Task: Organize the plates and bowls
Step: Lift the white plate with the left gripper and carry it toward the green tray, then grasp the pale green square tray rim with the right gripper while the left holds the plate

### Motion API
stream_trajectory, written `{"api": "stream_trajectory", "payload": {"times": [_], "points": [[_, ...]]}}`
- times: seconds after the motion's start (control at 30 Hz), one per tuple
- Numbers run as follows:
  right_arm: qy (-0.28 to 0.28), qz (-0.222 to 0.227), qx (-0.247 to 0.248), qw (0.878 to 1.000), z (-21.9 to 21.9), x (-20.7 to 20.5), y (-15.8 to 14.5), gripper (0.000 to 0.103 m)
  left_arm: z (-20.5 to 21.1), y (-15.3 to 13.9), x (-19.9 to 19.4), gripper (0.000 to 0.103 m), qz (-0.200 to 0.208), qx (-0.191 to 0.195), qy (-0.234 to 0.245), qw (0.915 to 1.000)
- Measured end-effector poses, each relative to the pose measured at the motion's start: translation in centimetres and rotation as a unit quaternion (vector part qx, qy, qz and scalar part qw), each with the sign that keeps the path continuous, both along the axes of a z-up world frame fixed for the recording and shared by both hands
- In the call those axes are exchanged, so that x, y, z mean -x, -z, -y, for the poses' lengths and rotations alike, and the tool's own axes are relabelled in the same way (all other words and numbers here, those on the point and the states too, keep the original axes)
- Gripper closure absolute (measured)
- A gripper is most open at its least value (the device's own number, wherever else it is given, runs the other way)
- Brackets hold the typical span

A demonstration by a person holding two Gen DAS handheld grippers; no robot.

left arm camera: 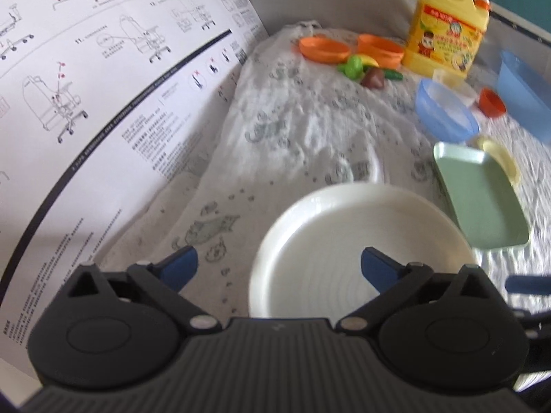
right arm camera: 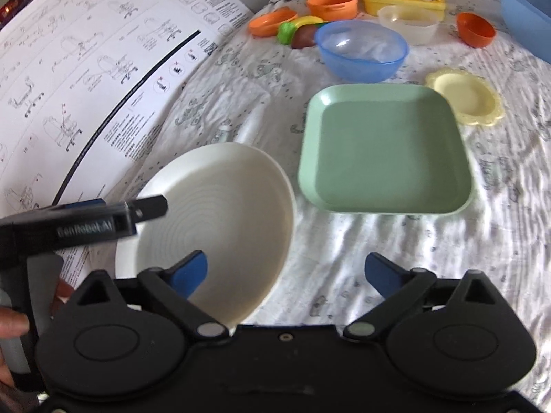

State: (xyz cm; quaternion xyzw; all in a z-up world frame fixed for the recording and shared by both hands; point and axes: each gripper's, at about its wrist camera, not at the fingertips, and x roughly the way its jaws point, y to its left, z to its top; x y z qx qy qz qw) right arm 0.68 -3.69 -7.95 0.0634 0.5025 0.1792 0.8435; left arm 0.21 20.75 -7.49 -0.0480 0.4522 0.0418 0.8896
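A round white plate [left arm camera: 347, 241] lies on the patterned cloth, also in the right wrist view [right arm camera: 220, 213]. My left gripper [left arm camera: 279, 268] is open, its right finger over the plate's near part; its body also shows in the right wrist view [right arm camera: 86, 223] over the plate's left side. My right gripper [right arm camera: 286, 275] is open and empty above the plate's right rim. A square green plate [right arm camera: 382, 148] lies right of the white one, also in the left wrist view [left arm camera: 482, 199]. Beyond it are a small yellow dish [right arm camera: 465, 96], a blue bowl [right arm camera: 361, 51], a clear bowl [right arm camera: 409, 24] and a small orange bowl [right arm camera: 477, 29].
A large printed instruction sheet [right arm camera: 69, 79] covers the left side. At the back stand a yellow detergent jug [left arm camera: 444, 24], orange dishes [left arm camera: 323, 48], toy food [left arm camera: 365, 69] and a blue basin [right arm camera: 527, 7].
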Motion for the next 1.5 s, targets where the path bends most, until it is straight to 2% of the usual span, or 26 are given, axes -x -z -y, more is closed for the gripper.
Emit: {"api": "stream_trajectory", "payload": {"times": [0.17,0.4,0.53,0.8,0.97,1.1,1.13,1.27,1.43,1.5], "points": [[0.012,0.03,-0.005,0.999,1.9,0.7,-0.9,0.0,0.8,-1.1,-0.7,0.0,0.014,0.005,-0.002,0.9999],[0.031,0.084,0.014,0.996,4.6,1.5,-1.6,0.0,3.7,-1.9,-1.6,0.0,0.024,0.0,0.027,0.9993],[0.063,0.088,0.021,0.994,6.7,1.3,-1.9,0.0,5.5,-2.3,-2.3,0.0,0.027,0.0,0.048,0.9985],[0.136,0.066,0.025,0.988,11.4,-1.2,-1.8,0.001,9.5,-2.1,-4.9,0.0,0.03,0.0,0.085,0.9959],[0.157,0.05,-0.001,0.986,13.4,-3.1,-1.1,0.017,11.7,-1.2,-6.6,0.0,0.023,-0.002,0.106,0.9941],[0.157,0.049,-0.006,0.986,13.5,-4.3,-0.5,0.027,13.0,-0.3,-7.9,0.0,0.015,-0.007,0.121,0.9926],[0.155,0.048,-0.009,0.987,13.3,-4.6,-0.3,0.033,13.3,0.0,-8.1,0.0,0.013,-0.006,0.124,0.9922],[0.146,0.043,-0.013,0.988,12.7,-6.1,0.4,0.048,14.1,0.4,-8.8,0.011,0.007,-0.002,0.141,0.99],[0.13,0.034,-0.02,0.991,11.8,-7.0,1.1,0.059,14.8,1.2,-9.4,0.026,-0.008,0.006,0.159,0.9873],[0.125,0.031,-0.021,0.991,11.7,-7.2,1.5,0.061,14.9,1.6,-9.5,0.036,-0.016,0.012,0.164,0.9863]]}}
